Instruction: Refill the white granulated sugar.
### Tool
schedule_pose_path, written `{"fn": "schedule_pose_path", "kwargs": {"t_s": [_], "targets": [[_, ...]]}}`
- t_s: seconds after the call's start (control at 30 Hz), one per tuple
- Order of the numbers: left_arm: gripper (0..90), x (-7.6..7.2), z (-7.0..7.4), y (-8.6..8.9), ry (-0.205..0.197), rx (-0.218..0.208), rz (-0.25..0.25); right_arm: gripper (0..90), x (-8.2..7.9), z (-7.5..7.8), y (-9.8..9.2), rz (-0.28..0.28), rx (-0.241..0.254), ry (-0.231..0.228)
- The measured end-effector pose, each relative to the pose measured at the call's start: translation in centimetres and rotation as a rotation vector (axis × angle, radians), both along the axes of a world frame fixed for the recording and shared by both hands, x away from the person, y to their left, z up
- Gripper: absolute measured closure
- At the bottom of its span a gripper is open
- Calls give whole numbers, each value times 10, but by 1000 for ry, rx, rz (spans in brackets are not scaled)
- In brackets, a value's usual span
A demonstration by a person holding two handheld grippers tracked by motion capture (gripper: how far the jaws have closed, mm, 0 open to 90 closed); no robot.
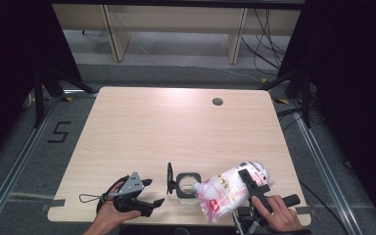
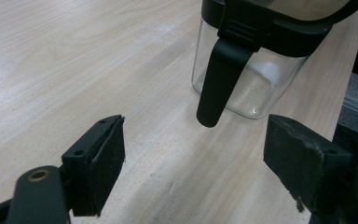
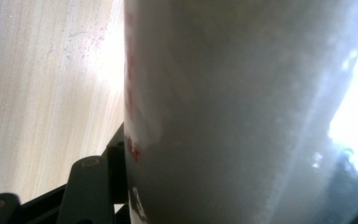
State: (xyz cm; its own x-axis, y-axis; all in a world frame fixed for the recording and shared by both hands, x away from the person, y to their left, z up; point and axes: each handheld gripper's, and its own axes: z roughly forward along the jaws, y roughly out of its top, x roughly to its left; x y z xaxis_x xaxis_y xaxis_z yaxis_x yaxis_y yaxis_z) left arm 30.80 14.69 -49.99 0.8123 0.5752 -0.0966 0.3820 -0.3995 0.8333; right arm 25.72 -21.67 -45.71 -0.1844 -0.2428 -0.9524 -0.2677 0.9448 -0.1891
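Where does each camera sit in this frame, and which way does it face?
High view: above the person's side, looking forward and down at the table; both forearms enter from the bottom, left gripper open, right gripper clamping the bag.
Left gripper view: on the left gripper, looking along its open jaws at the jar.
Right gripper view: on the right gripper, pressed close to the bag.
Shared: high and left gripper views both show the jar.

Black tongs (image 1: pixel 152 191) (grey three-cornered plate on top), looped black cable.
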Motion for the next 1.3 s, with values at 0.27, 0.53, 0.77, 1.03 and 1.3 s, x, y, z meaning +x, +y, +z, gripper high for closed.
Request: {"fn": "schedule_pose_path", "kwargs": {"t_s": [0.27, 0.53, 0.77, 1.03, 1.3], "targets": [[202, 0, 0, 2, 11, 13, 11, 418, 4, -1, 1, -14, 13, -8], [202, -1, 0, 1, 12, 2, 14, 420, 5, 2, 4, -5, -8, -20], [202, 0, 0, 2, 9, 7, 11, 421, 5, 6, 7, 15, -54, -54], [202, -1, -1, 1, 17, -8, 15, 423, 6, 7, 6, 14, -39, -50], [202, -1, -1, 0, 19, -18, 18, 424, 8, 7, 3, 13, -31, -39]]}}
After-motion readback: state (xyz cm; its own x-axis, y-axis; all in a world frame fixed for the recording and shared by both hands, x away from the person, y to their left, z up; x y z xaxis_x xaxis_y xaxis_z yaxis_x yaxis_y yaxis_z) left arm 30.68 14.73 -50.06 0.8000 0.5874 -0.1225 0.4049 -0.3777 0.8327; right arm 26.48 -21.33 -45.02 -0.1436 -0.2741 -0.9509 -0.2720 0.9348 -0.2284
